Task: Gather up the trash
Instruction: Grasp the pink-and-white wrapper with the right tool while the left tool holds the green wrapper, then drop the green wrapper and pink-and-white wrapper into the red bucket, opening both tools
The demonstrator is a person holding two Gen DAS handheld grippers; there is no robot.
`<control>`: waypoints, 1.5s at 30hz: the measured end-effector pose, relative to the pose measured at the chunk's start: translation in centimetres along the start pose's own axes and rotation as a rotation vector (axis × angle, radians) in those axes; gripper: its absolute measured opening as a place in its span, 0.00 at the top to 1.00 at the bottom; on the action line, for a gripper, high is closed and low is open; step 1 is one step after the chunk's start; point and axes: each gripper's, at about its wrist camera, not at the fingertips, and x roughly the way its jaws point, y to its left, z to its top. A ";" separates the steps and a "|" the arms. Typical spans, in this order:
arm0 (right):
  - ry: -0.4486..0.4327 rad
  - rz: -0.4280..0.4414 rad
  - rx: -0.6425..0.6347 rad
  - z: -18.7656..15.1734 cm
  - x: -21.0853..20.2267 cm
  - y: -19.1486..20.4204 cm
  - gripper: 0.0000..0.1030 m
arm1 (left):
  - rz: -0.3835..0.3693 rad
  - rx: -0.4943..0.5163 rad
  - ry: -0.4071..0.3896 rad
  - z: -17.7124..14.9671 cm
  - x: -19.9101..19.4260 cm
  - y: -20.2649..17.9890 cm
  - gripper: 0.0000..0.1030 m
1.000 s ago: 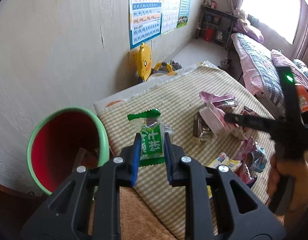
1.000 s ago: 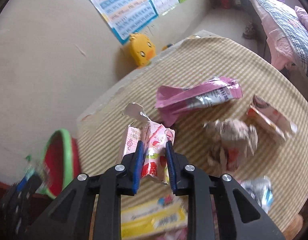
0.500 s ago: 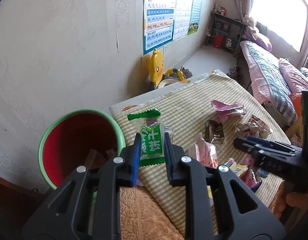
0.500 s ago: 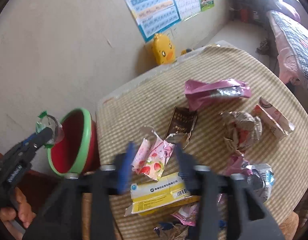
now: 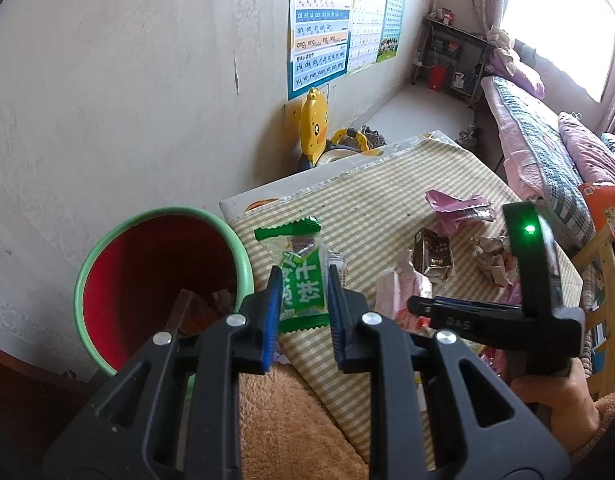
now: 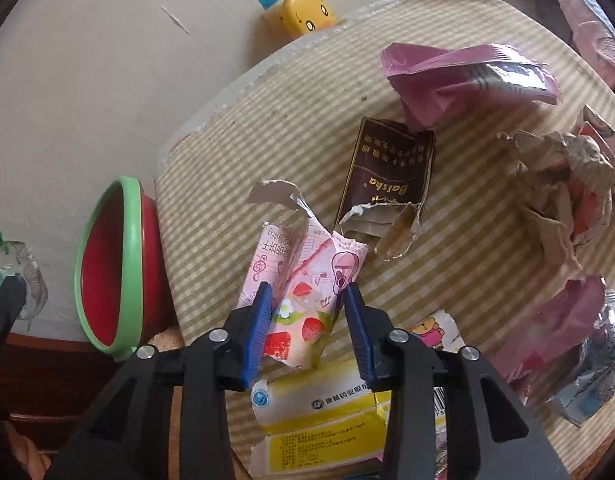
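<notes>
On the striped tablecloth point(image 6: 291, 128), near edge, the pink strawberry wrapper point(image 6: 307, 280) lies between the fingers of the right gripper point(image 6: 307, 320); its jaws are closing around it, and whether the pads press on it yet I cannot tell.

Risks as I judge them:
- Wrapper is thin, crumpled and lying flat. Pads may pinch only the top fold and it slips out on the lift.
- Yellow box point(image 6: 319, 412) sits just beside and below the wrapper; fingertips may catch its edge and drag it.
- Brown packet point(image 6: 387, 176), torn open, touches the wrapper's far right corner and could get nudged.
- Left gripper point(image 5: 303, 300) is not yet over the bin point(image 5: 163, 280): bin mouth is to its left, cloth edge below. A release from here could drop the piece on the table or the orange towel point(image 5: 291, 432).

Tools: left gripper clamped tight on the green candy wrapper point(image 5: 299, 272), held upright above the near-left table edge, just right of the bin rim. Bin already has some scraps inside. More trash lies far right: purple bag point(image 6: 467, 76), crumpled paper point(image 6: 555, 184).
</notes>
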 end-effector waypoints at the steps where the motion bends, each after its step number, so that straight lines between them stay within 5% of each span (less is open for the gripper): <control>1: -0.018 0.007 -0.001 -0.1 -0.6 0.0 0.72 | 0.000 -0.001 0.001 0.0 0.1 0.0 0.80; 10: -0.181 0.056 -0.050 -0.6 -7.6 1.6 0.76 | 0.015 -0.004 -0.002 0.2 0.3 0.4 0.80; 19: -0.235 0.111 -0.172 -0.2 -9.9 6.8 0.77 | 0.076 -0.051 -0.027 0.4 -0.2 3.5 0.80; 28: -0.236 0.128 -0.306 -0.5 -8.6 12.6 0.78 | 0.164 -0.146 -0.048 -0.1 -1.0 8.8 0.80; 45: -0.160 0.110 -0.418 0.1 -3.6 18.9 0.78 | 0.215 -0.263 0.016 -2.1 1.5 15.0 0.80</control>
